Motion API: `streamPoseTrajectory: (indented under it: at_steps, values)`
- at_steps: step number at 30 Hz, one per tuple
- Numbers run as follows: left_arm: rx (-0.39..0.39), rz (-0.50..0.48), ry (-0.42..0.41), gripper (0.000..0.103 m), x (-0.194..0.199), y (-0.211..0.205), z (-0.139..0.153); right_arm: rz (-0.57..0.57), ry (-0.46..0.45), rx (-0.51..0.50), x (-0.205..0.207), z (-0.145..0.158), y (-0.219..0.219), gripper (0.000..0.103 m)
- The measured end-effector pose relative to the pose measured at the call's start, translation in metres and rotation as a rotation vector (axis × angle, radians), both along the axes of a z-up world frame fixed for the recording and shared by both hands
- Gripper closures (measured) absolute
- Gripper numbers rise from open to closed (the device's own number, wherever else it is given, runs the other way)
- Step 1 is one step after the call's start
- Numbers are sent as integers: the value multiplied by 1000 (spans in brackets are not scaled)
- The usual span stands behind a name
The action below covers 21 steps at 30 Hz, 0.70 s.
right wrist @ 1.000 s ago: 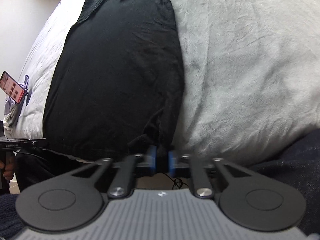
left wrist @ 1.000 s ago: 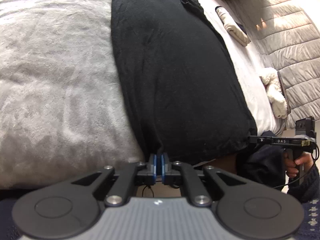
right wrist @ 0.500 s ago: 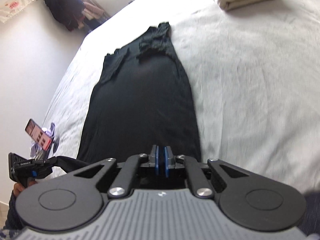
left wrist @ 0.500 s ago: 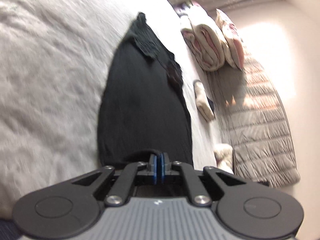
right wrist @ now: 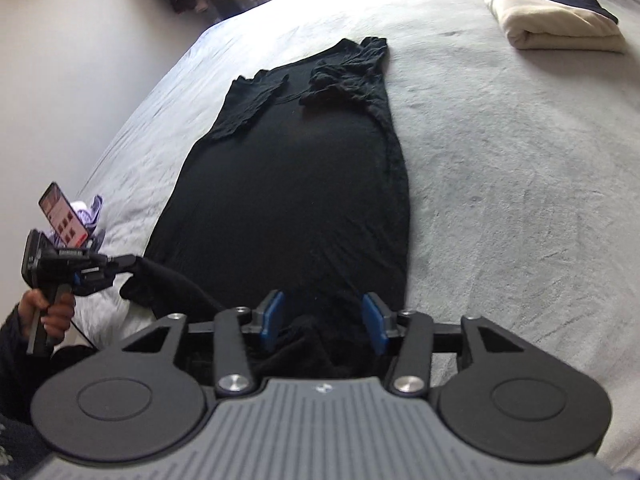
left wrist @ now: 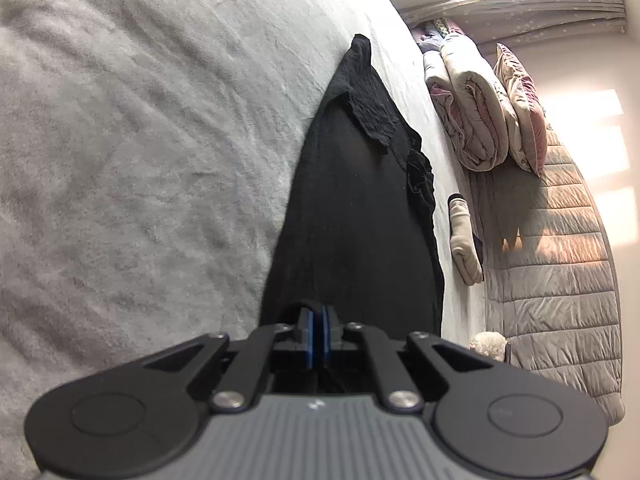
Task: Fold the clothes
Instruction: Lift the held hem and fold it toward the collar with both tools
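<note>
On bed (right wrist: 500, 184), black garment (right wrist: 296, 184) flat toward 12 o'clock | right gripper (right wrist: 323, 322) jaws just parted, hem freed | left gripper (left wrist: 319, 334) clamped on hem at 9 o'clock | bottom fold stalled.

bed: grey fuzzy blanket (left wrist: 140, 168) spread wide | far right: rolled-up quilts (left wrist: 472, 120) and a pink pillow (left wrist: 524, 116) against a padded grey headboard (left wrist: 560, 248) | folded cream cloth (right wrist: 556, 30) on the blanket, far right | fluffy white toy (left wrist: 488, 344) near the headboard | phone (right wrist: 63, 216) with lit screen, left
</note>
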<state>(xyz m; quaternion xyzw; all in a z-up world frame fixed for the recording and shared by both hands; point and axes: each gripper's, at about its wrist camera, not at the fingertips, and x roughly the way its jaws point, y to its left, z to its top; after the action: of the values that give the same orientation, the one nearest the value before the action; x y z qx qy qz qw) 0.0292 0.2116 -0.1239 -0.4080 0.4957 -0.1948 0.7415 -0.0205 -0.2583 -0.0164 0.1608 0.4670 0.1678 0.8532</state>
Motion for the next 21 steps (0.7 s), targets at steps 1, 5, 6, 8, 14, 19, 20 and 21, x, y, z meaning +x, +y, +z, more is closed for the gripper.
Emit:
streamPoseTrajectory:
  at_steps: [1, 5, 6, 8, 14, 19, 20, 21]
  values:
    - [1, 1, 3, 99, 0, 0, 0, 24, 6, -17, 0, -3, 5, 54]
    - [7, 0, 7, 99, -1, -1, -1, 132, 33, -82, 2, -18, 27, 94]
    - [6, 0, 9, 99, 0, 0, -1, 149, 35, -75, 3, -20, 29, 102]
    - [-1, -1, 9, 99, 0, 1, -1, 120, 8, -35, 4, -17, 22, 101]
    - [-35, 12, 3, 99, 3, 4, -1, -86, -102, -3, 14, -2, -22, 102]
    - [-79, 44, -18, 99, 6, 6, -2, -191, -147, 9, 29, -5, -42, 102]
    - [-89, 50, -25, 99, 7, 6, -2, -203, -154, 15, 32, -6, -45, 102]
    - [-98, 56, -31, 99, 8, 6, -1, -211, -162, 24, 35, -7, -46, 102]
